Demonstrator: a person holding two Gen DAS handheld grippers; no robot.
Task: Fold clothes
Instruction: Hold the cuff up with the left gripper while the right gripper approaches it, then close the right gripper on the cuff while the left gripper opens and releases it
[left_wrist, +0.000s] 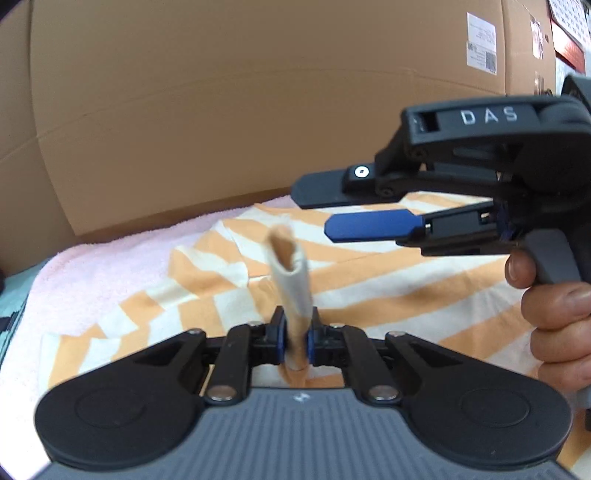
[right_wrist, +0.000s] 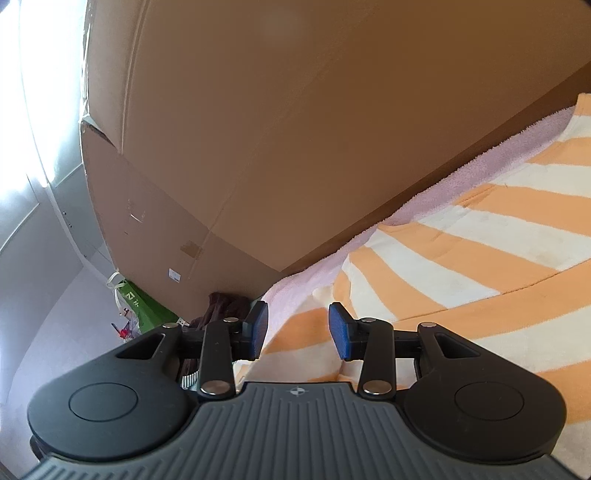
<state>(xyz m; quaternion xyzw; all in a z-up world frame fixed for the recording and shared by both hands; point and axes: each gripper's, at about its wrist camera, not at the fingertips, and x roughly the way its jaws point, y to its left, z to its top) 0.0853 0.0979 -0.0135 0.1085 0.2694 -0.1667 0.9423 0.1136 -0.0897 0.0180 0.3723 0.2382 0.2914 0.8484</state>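
Left hand-held gripper (left_wrist: 295, 339) clamped on a bunched edge of the striped garment (left_wrist: 369, 273) lying on the pink towel (left_wrist: 110, 266); right hand-held gripper (right_wrist: 297, 330) half-open, empty; ideally carry the fold across taut.

Left gripper (left_wrist: 295, 339) clamped tight on a bunched fold of striped cloth (left_wrist: 291, 273), pointing down at a slant. Right gripper (right_wrist: 297, 330) alongside, jaws parted with nothing pinched between the blue pads (right_wrist: 341, 330); right hand (left_wrist: 554, 310) wrapped round its grey handle.
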